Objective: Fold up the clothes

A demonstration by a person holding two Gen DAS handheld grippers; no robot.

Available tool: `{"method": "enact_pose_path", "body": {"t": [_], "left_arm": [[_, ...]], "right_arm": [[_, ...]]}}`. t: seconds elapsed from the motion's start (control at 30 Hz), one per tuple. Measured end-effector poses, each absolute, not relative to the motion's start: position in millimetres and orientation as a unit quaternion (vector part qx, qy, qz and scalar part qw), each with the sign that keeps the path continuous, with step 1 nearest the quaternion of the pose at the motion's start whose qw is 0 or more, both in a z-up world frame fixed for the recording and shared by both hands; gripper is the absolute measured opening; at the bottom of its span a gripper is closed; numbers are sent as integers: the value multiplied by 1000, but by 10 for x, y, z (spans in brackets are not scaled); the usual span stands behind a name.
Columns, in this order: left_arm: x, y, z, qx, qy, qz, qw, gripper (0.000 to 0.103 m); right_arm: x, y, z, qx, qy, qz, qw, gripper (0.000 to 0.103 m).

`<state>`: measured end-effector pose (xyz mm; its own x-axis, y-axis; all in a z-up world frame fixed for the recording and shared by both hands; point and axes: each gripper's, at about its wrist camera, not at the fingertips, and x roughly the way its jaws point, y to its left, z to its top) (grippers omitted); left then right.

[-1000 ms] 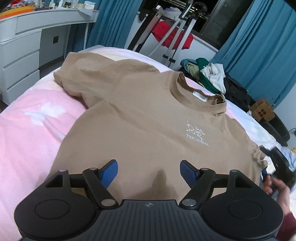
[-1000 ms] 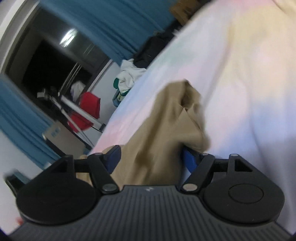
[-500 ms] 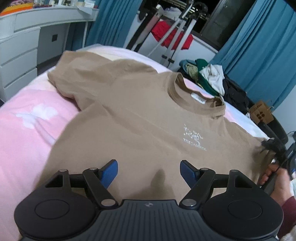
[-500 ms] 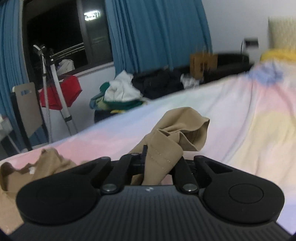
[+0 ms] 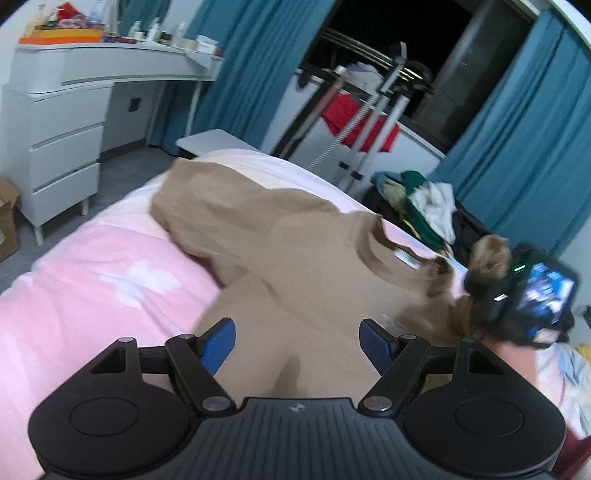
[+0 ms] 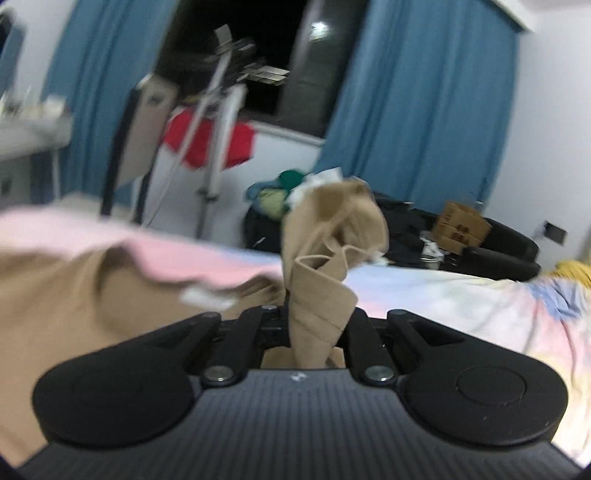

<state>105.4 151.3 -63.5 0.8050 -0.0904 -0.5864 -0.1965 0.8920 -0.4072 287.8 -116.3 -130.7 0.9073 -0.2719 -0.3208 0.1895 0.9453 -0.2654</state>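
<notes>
- The room has even indoor light, medium bright; the window (image 5: 406,40) is black.
- In the right wrist view a small bright lamp reflection (image 6: 318,27) shows in the dark glass.
- Both views are fisheye: the curtains (image 5: 524,147) and the dresser (image 5: 55,147) bend near the edges, and the corners are dark.
- Left wrist view: the gripper body and blue fingers (image 5: 218,345) are sharp, but the shirt (image 5: 295,258) is smeared by motion blur.
- A soft shadow (image 5: 286,376) lies on the shirt between the fingers.
- Right wrist view: strong blur on the left side; the bed (image 6: 461,295) is soft; the sleeve (image 6: 321,295) in the middle is clearer.
</notes>
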Motion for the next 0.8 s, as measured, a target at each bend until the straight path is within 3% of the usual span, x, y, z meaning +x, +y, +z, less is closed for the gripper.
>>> {"method": "enact_pose_path", "body": {"t": [0.23, 0.27, 0.4, 0.8], "left_arm": [[1144, 1627, -747, -253, 326, 42, 910, 76], [1152, 1623, -752, -253, 326, 40, 910, 76], [1170, 1546, -755, -244, 327, 30, 912, 76], [922, 1206, -712, -202, 334, -16, 921, 76]], "right_arm": [[3137, -677, -1782, -128, 262, -71, 954, 16], [3153, -700, -1796, -116, 279, -59, 951, 22], [3057, -862, -1611, -53, 285, -8, 957, 69], [1337, -1715, -563, 141, 216, 56, 964, 71]]}}
